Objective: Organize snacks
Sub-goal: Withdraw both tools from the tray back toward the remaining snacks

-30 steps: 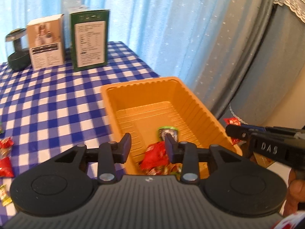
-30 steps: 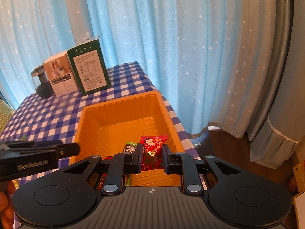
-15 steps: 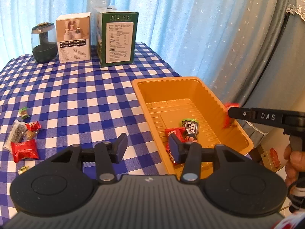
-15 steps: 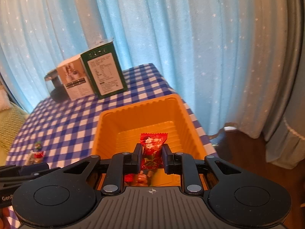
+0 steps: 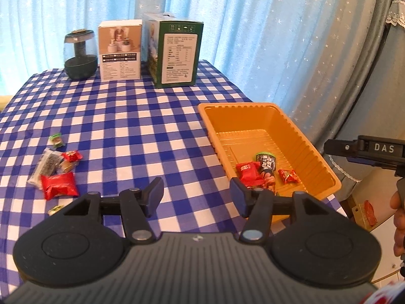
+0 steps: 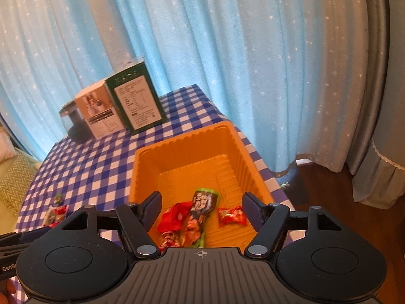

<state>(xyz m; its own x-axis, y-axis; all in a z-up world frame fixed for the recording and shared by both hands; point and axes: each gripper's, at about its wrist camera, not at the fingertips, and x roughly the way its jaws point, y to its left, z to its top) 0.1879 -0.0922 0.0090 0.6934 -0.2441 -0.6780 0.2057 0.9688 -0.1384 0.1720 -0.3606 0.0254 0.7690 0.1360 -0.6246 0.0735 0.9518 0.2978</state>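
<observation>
An orange tray (image 5: 320,162) (image 6: 243,149) sits at the right end of the checked table. Inside lie a red packet (image 5: 246,171) (image 6: 173,215), a green-topped dark packet (image 5: 265,163) (image 6: 202,204) and a small red candy (image 5: 288,176) (image 6: 231,215). My right gripper (image 6: 202,211) hangs above the tray's near end, its jaws opening with nothing between them. My left gripper (image 5: 196,196) is over the cloth left of the tray, jaws opening and empty. Loose snacks lie on the cloth at left: a red packet (image 5: 59,185), a clear dark packet (image 5: 45,167), a small red one (image 5: 72,155), a green one (image 5: 57,139).
At the table's far edge stand a dark jar (image 5: 81,55), a white box (image 5: 120,50) and a green box (image 5: 177,53). Blue starred curtains hang behind. The right gripper's body (image 5: 364,149) and a hand show at the right edge. The floor lies past the tray.
My right gripper let go of the small red candy, which now lies in the tray. My left gripper swung left, away from the tray, and its jaws widened.
</observation>
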